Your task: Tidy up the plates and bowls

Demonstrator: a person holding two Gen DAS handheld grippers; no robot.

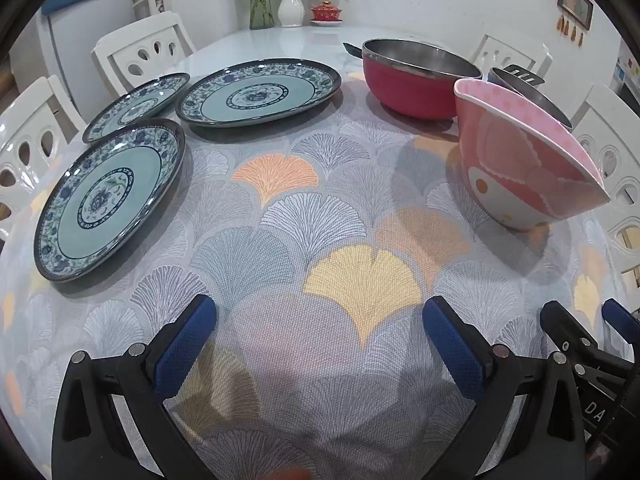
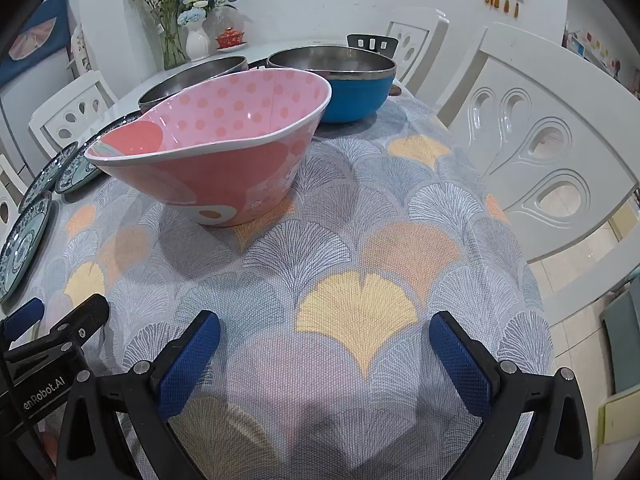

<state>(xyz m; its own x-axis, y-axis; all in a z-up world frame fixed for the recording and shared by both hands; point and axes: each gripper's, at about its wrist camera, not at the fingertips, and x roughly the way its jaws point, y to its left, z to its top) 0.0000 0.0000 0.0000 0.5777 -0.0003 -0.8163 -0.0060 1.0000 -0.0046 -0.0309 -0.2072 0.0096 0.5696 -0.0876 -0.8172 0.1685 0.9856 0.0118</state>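
Note:
Three blue-green patterned plates lie at the left: a near plate [image 1: 110, 200], a far-left plate [image 1: 138, 104] and a large oval plate [image 1: 260, 92]. A pink cartoon bowl [image 1: 524, 160] [image 2: 212, 152] stands at the right. Behind it are a red steel-lined bowl [image 1: 416, 80] and a blue steel-lined bowl [image 2: 352, 84]. My left gripper [image 1: 320, 344] hangs open over bare cloth at the table's near edge, nothing between its fingers. My right gripper [image 2: 324, 356] is open too, in front of the pink bowl and apart from it.
A leaf-patterned cloth [image 1: 320, 220] covers the table. White chairs [image 2: 552, 152] ring it. Vases with flowers [image 1: 290, 4] and a small red lidded cup [image 1: 326, 12] stand at the far end. The right gripper's body [image 1: 580, 344] shows at the left wrist view's right edge.

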